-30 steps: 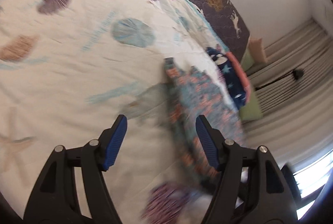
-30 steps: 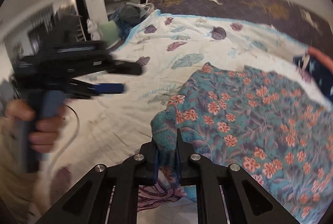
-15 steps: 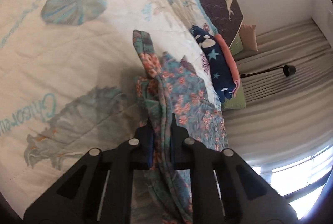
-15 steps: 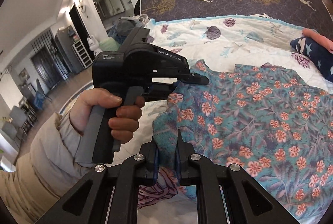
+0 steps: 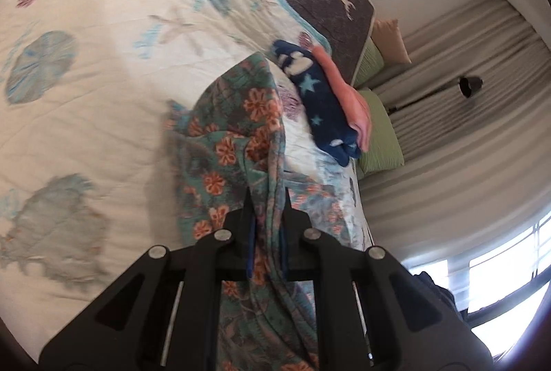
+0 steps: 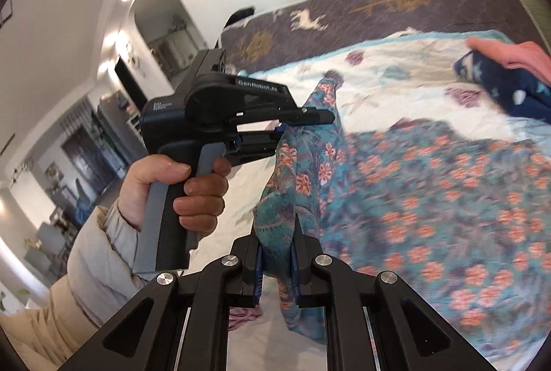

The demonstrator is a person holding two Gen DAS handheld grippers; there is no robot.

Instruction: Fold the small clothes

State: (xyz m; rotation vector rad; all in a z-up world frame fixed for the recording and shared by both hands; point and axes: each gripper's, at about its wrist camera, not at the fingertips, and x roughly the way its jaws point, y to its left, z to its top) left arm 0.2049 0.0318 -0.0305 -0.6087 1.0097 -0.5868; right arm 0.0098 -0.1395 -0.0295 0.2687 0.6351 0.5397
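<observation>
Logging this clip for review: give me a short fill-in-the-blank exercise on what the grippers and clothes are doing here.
1. Both the left gripper and the right gripper are shut on the ____ garment.
2. The navy folded piece is printed with white ____.
3. A ____ folded piece lies against it.

Missing words: floral; stars; pink

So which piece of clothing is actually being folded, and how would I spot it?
Look at the bed with the white seashell quilt. Lying across it is the teal floral garment, one edge pinched in both the left tool and the right tool. Unlike the navy star-print bundle beside it, it has orange flowers.
</observation>
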